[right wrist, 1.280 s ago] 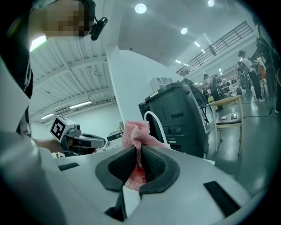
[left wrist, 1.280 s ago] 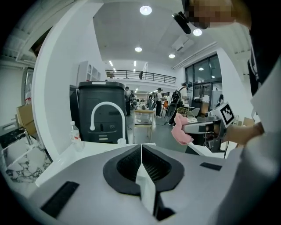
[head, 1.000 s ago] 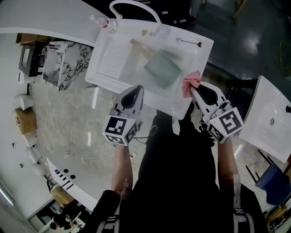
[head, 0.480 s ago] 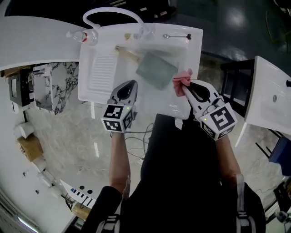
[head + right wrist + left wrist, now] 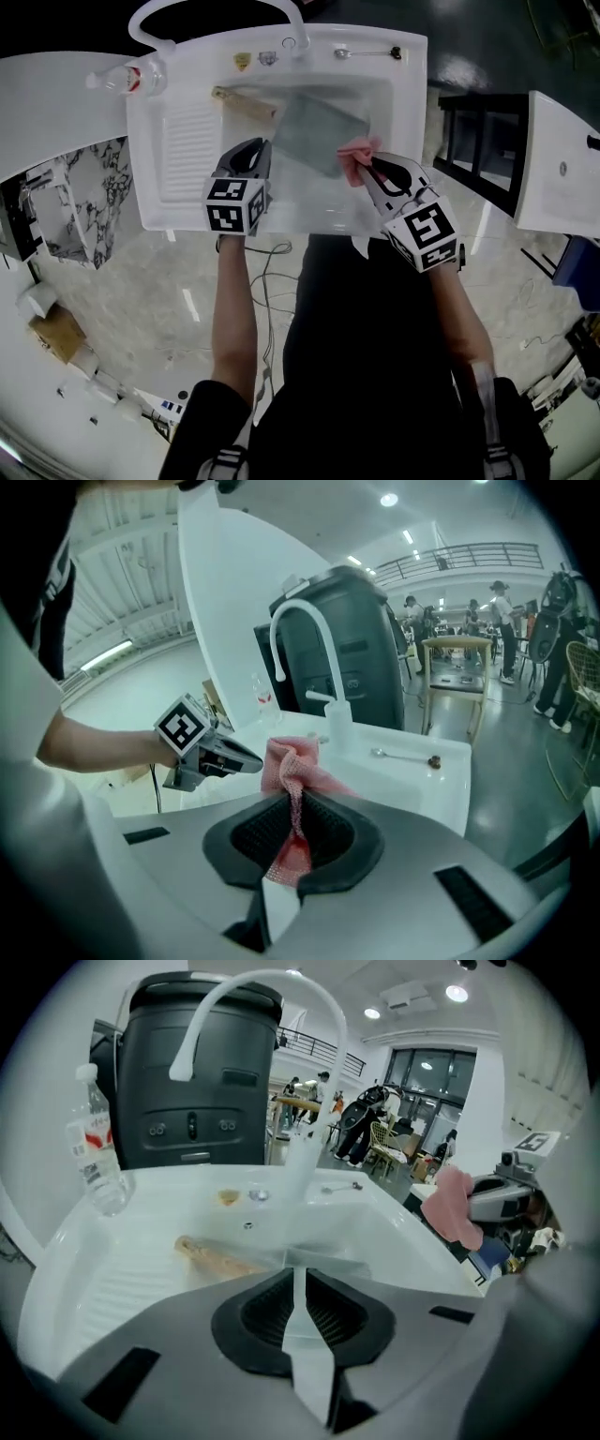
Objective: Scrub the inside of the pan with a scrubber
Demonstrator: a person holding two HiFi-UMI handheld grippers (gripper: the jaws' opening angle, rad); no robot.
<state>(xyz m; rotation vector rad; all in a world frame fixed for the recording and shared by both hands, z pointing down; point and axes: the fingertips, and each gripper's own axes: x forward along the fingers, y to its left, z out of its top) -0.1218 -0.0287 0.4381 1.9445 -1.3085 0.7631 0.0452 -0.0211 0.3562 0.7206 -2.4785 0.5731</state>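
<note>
A square grey-green pan [image 5: 319,131] lies in the basin of the white sink [image 5: 178,202], its wooden handle [image 5: 242,100] pointing to the far left. The handle [image 5: 220,1258] also shows in the left gripper view. My right gripper [image 5: 367,169] is shut on a pink mesh scrubber [image 5: 354,159] at the pan's near right edge. The scrubber [image 5: 295,766] sticks up between the jaws of that gripper [image 5: 295,822]. My left gripper [image 5: 251,155] hovers over the basin's near left side, shut with nothing in it [image 5: 295,1283].
A curved white faucet [image 5: 216,9] arches over the sink's far rim. A plastic bottle [image 5: 127,80] lies at the far left corner and a spoon [image 5: 370,53] on the far right ledge. A ribbed drainboard [image 5: 187,150] fills the sink's left. Another white sink [image 5: 562,169] stands to the right.
Both grippers have come down and forward over the sink. The right one has carried the pink scrubber to the pan's edge. The left stays shut and empty.
</note>
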